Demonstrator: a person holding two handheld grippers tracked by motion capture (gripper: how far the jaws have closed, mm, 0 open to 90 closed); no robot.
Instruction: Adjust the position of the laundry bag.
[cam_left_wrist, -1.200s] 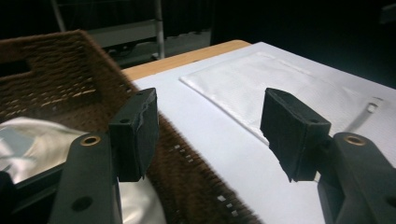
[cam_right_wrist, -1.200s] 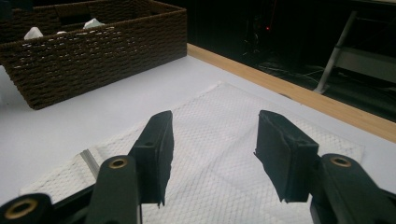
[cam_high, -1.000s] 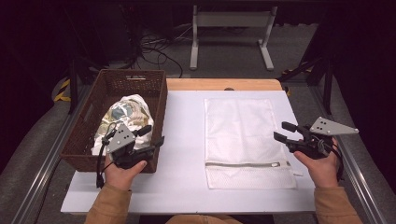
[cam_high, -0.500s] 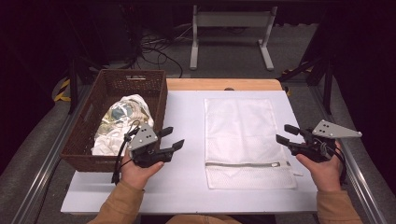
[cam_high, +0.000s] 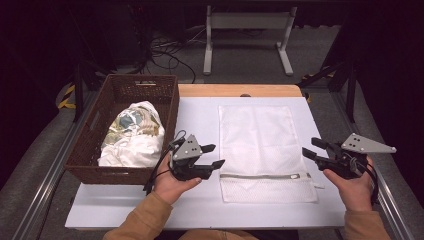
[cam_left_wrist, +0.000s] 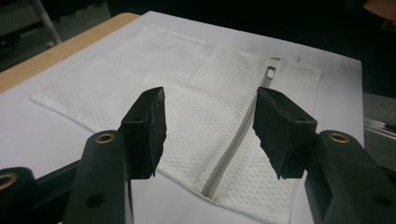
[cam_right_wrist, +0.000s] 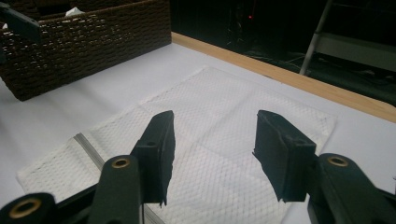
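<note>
A white mesh laundry bag (cam_high: 260, 145) lies flat on the white table top (cam_high: 200, 117), its grey zipper (cam_high: 260, 176) running across near the front edge. My left gripper (cam_high: 217, 155) hovers just left of the bag's zipper end, pointing right at it. Its jaws have just been closing a little and still stand apart with nothing between them. In the left gripper view the open left gripper (cam_left_wrist: 210, 100) frames the bag (cam_left_wrist: 187, 74) and zipper (cam_left_wrist: 231, 151). My right gripper (cam_high: 310, 147) is open at the bag's right edge, aimed left; the right gripper (cam_right_wrist: 215, 116) looks over the bag (cam_right_wrist: 210, 84).
A brown wicker basket (cam_high: 125, 90) stands at the table's left with crumpled white and patterned clothes (cam_high: 132, 135) inside; the basket (cam_right_wrist: 93, 42) also appears beyond the bag in the right gripper view. A wooden table edge (cam_high: 240, 90) runs behind. Cables and a metal stand lie on the floor beyond.
My left gripper has moved right, from the basket's front corner over to the left edge of the mesh bag. The right gripper has stayed in place.
</note>
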